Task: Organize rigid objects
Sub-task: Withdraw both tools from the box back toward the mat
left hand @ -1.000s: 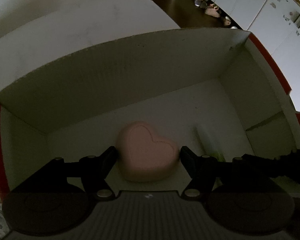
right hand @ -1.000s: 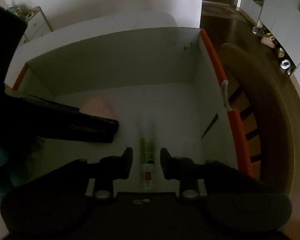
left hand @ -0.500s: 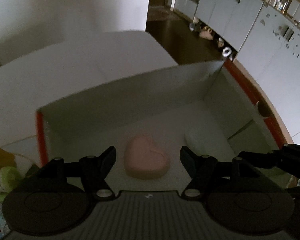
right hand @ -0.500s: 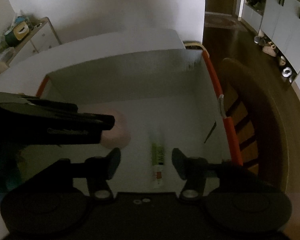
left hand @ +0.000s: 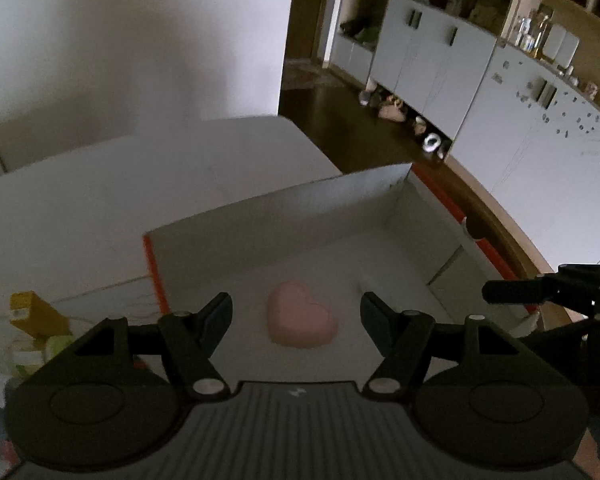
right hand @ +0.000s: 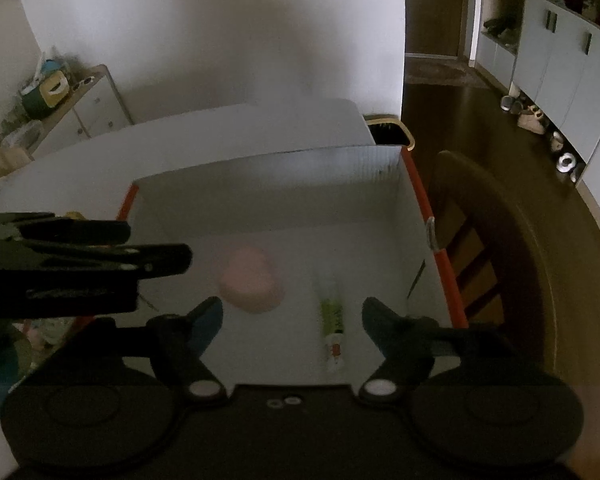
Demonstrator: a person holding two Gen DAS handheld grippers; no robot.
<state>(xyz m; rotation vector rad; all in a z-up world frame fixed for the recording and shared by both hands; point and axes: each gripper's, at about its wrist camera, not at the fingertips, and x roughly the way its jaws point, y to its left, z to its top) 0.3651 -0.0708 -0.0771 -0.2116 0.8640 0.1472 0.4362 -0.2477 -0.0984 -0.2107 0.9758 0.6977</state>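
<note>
With both sets of fingers spread wide and empty, hovered above box (right hand: 414,184) on desk (left hand: 100,208): left gripper (left hand: 296,312), right gripper (right hand: 292,320). Noted pink heart (left hand: 302,322) flat on box floor, left of centre; tube (right hand: 332,330) just beside it to the right, apart, not touching. Tube's long axis ran near-to-far, white end nearest camera, far end blurred. Heart's point aimed near-right. Risk judged: dim light, motion blur; grippers close together, likely collision if both dropped in at once. More clutter (left hand: 32,320) outside, left.

Open-topped box (right hand: 416,184), pink heart (right hand: 252,286) and tube (right hand: 332,320) well apart on floor, bare floor between
</note>
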